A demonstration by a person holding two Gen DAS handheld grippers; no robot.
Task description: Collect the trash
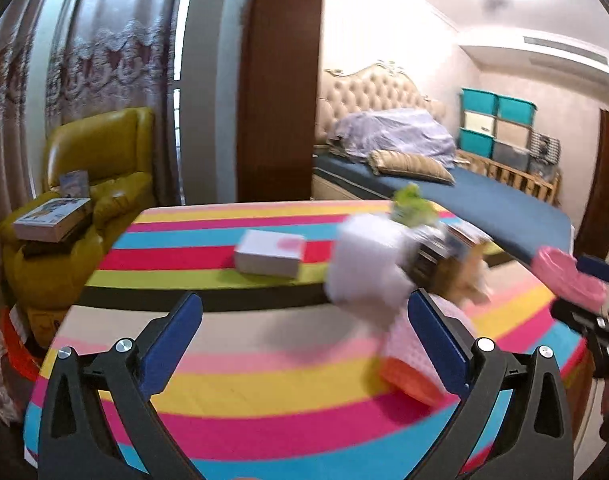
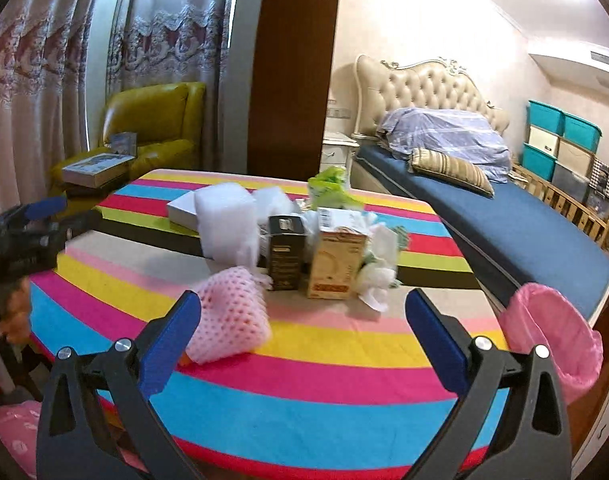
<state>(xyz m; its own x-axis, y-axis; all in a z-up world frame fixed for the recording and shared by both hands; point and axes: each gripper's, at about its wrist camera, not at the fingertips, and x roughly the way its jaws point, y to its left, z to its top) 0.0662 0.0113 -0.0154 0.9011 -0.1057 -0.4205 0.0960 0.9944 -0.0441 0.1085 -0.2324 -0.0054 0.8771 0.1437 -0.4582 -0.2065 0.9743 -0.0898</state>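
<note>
Blue-padded fingers frame both views: the left tool (image 1: 304, 312) and the right tool (image 2: 304, 308) each stand wide apart with nothing between the pads, both hovering over the near edge of the desk.

Largest behind is the bed (image 2: 516, 228), blue-sheeted, with a tufted headboard, a crumpled quilt (image 2: 444, 136) and a striped pillow (image 2: 452, 170), running along the right of the desk. A yellow armchair (image 2: 156, 124) sits at the far left with books (image 2: 96, 168) on its arm.

The desk (image 2: 304, 408) wears a cloth of bright stripes. Just off its right edge stands a bin with a pink liner (image 2: 552, 340), its mouth upward.

The trash lies in a cluster near the middle of the desk. A white foam block (image 2: 228, 220) stands at the left of the group, in front of a flat white box (image 2: 180, 210). A tan carton (image 2: 336, 264) stands upright beside a black box (image 2: 286, 256), the two close together. Pink foam netting (image 2: 228, 316) lies nearest, just beside the right tool's left finger; in the left wrist view the same netting (image 1: 408, 356) sits against the left tool's right finger, though blur hides whether they touch. Crumpled white paper (image 2: 378, 280) lies to the right of the carton. A green wrapper (image 2: 328, 188) sits at the back.
</note>
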